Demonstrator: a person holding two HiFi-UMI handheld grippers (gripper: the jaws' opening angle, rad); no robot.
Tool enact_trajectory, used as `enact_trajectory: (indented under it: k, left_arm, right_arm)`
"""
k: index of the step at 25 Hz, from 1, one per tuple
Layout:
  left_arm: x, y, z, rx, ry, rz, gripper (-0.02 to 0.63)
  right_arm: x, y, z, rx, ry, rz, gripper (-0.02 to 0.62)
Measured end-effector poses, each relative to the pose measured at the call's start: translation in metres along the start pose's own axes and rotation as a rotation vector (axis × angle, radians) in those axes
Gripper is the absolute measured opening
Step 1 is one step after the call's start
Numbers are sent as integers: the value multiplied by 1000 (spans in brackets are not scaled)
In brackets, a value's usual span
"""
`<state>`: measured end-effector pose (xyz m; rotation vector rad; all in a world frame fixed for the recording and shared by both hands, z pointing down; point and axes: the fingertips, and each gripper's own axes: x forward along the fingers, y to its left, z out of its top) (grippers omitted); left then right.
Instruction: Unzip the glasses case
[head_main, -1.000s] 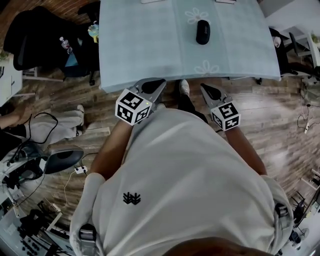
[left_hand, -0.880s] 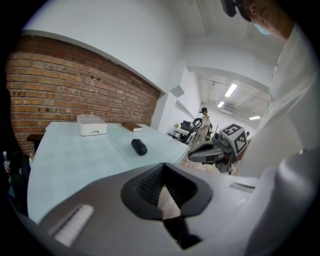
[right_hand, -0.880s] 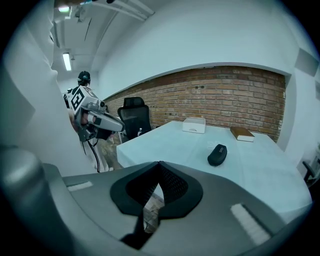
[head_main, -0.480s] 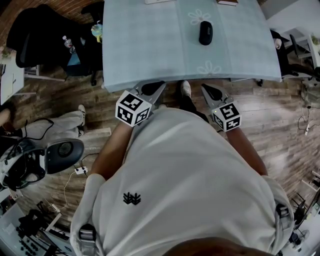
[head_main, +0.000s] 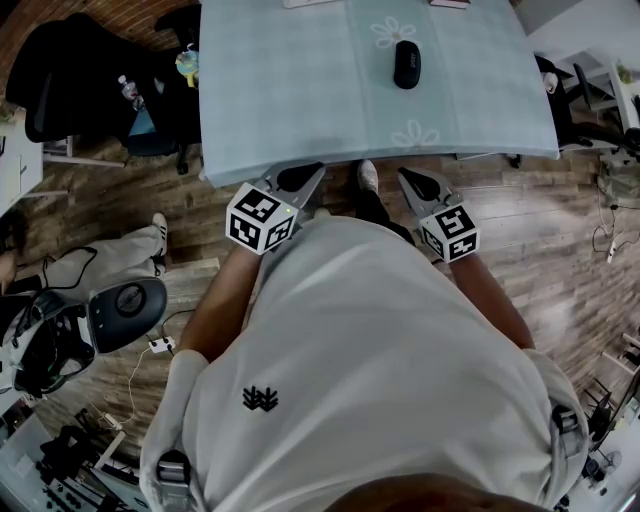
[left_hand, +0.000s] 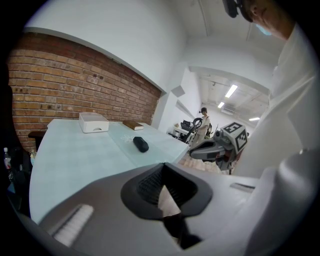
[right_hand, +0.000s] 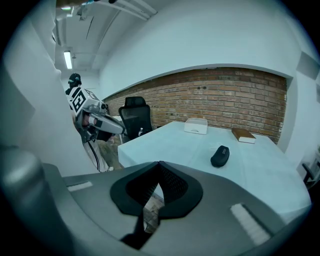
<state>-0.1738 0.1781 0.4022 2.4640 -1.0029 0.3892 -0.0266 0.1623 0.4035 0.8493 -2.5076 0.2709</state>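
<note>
Hardly anything has moved: your left gripper (head_main: 300, 178) and right gripper (head_main: 421, 183) remain at the near edge of the pale blue surface (head_main: 290, 100), jaws closed on nothing. The black oval zipped glasses case (head_main: 406, 64) lies well ahead, untouched, so unzipping hasn't begun.

black glasses case (head_main: 407, 64) lying on pale blue table (head_main: 290, 95)
</note>
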Motion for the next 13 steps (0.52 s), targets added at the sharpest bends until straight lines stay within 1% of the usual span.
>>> enact_trajectory:
  k: [13]
  left_arm:
    - [2, 12, -1, -9, 12, -5, 53]
  right_arm:
    - [10, 0, 3, -1, 13, 5, 0]
